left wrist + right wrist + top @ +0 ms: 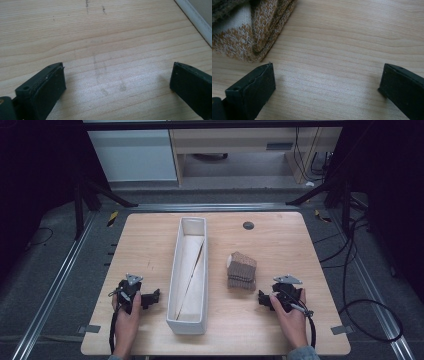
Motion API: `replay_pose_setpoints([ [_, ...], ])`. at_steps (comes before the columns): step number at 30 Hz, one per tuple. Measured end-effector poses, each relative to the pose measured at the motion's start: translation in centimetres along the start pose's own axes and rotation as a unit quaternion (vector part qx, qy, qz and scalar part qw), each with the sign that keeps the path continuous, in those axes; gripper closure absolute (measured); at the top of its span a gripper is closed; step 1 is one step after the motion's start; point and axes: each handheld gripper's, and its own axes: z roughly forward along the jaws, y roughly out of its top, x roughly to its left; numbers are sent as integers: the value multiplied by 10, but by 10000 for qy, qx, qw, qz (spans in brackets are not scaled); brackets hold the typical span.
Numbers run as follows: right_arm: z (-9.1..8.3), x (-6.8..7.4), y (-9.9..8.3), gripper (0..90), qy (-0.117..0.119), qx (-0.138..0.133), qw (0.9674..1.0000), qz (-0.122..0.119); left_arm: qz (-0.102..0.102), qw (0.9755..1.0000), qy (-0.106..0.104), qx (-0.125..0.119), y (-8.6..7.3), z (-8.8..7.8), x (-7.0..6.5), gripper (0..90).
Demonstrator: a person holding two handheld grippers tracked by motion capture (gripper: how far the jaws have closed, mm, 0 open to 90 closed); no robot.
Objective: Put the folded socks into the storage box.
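Progress looks like zero so far, judging by the layout: the folded knit cloth point(242, 270) sits on the table point(280, 320) just right of the long white bin point(188, 322), and nothing knitted is inside the bin yet. Your right gripper point(265, 299) is near the cloth's right front corner with its jaws wide apart; in the right gripper view the cloth point(249, 30) lies just beyond the left jaw, not between them. Your left gripper point(152, 298) rests left of the bin, jaws spread over bare wood
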Motion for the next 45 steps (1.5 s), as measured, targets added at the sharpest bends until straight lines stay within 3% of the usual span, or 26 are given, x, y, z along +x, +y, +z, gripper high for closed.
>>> replay_pose_setpoints([
  [11, 1, -6, 1, 47, 206, -29, 9996, -172, 38, 10000, -5, 11, 0, 0, 0, 0],
  [12, -2, -11, 3, 81, 267, -49, 9994, -237, 46, 10000, -13, 12, 0, 0, 0, 0],
  [18, -23, -18, 16, 79, 276, -225, 9988, -347, 51, 10000, -16, 11, 0, 0, 0, 0],
  [19, -32, -16, 23, 85, 332, -213, 9979, -522, 52, 10000, -20, 7, 0, 0, 0, 0],
  [21, -34, -16, 25, 85, 342, -213, 9974, -595, 54, 10000, -20, 9, 0, 0, 0, 0],
  [22, -42, -11, 31, 107, 400, -192, 9958, -797, 55, 10000, -18, 10, 0, 0, 0, 0],
  [27, -54, 3, 41, 95, 743, 33, 9897, -1222, 63, 10000, -30, 6, 0, 0, 0, 0],
  [29, -57, 5, 43, 102, 763, 69, 9887, -1287, 65, 10000, -32, 7, 0, 0, 0, 0],
  [30, -61, 8, 50, 121, 796, 93, 9866, -1419, 66, 10000, -32, 6, 0, 0, 0, 0],
  [32, -62, 8, 51, 127, 807, 79, 9860, -1457, 66, 10000, -34, 5, 0, 0, 0, 0],
  [33, -68, 10, 60, 137, 867, 73, 9837, -1573, 67, 10000, -34, 4, 0, 0, 0, 0],
  [40, -71, 15, 79, 141, 1071, 57, 9784, -1769, 68, 10000, -39, 4, 0, 0, 0, 0],
  [41, -69, 17, 85, 142, 1172, 125, 9758, -1843, 68, 10000, -38, 2, 0, 0, 0, 0],
  [42, -69, 17, 85, 142, 1172, 125, 9758, -1843, 68, 10000, -38, 2, 0, 0, 0, 0],
  [45, -67, 25, 95, 145, 1276, 176, 9704, -2042, 68, 10000, -37, 3, 0, 0, 0, 0],
])
